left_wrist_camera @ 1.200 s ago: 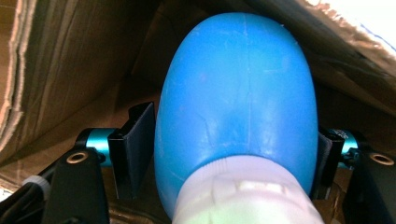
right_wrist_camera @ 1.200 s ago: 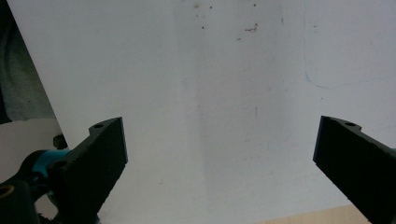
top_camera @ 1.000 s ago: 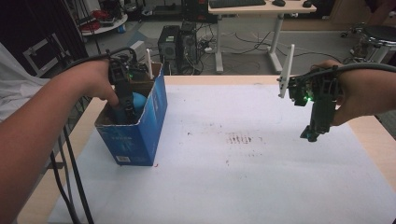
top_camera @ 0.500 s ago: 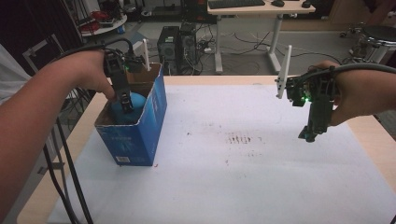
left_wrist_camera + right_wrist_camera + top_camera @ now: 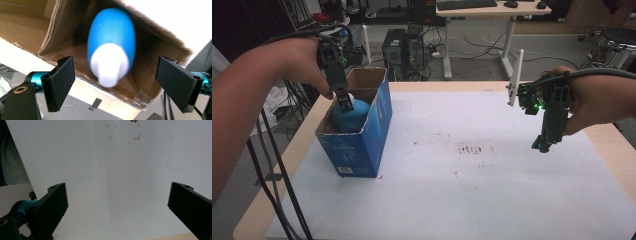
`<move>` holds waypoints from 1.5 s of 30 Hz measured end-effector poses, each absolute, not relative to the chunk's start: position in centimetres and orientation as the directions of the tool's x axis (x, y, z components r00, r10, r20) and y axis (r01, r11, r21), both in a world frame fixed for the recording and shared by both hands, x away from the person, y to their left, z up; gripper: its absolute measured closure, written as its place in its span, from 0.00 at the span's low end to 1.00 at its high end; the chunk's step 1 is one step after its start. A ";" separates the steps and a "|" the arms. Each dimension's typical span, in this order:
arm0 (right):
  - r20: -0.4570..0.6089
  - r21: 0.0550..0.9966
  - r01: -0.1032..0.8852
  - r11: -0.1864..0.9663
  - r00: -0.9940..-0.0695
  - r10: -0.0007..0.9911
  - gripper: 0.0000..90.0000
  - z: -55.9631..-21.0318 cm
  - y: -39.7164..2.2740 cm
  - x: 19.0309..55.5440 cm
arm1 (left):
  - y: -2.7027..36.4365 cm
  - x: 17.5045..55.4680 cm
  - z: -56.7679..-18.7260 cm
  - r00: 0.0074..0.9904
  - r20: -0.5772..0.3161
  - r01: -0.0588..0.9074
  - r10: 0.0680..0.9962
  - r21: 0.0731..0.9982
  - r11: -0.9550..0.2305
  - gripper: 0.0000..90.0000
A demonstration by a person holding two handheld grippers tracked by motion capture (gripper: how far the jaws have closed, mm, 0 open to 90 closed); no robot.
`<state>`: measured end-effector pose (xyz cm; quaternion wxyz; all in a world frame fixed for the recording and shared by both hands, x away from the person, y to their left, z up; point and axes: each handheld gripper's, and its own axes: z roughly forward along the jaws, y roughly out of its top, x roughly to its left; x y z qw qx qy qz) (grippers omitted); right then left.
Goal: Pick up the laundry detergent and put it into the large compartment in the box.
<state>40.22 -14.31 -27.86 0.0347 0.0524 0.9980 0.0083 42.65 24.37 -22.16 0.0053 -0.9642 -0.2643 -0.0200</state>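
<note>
Two grippers, both parted, neither gripping.
Left gripper [image 5: 344, 104] jaws just opening above blue bottle [image 5: 111, 42] in cardboard box [image 5: 362, 145]; right gripper [image 5: 546, 144] over white sheet [image 5: 472, 190].

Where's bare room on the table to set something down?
The white sheet is bare between the blue cardboard box and the right gripper. Crowded: inside the box, where the blue bottle lies under the left gripper.
</note>
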 end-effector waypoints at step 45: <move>-0.037 0.019 0.100 0.995 -0.994 0.101 0.02 -28.4 -14.4 41.1 | 9.9 42.3 -24.5 0.996 0.048 0.079 0.078 -0.019 -0.997 0.04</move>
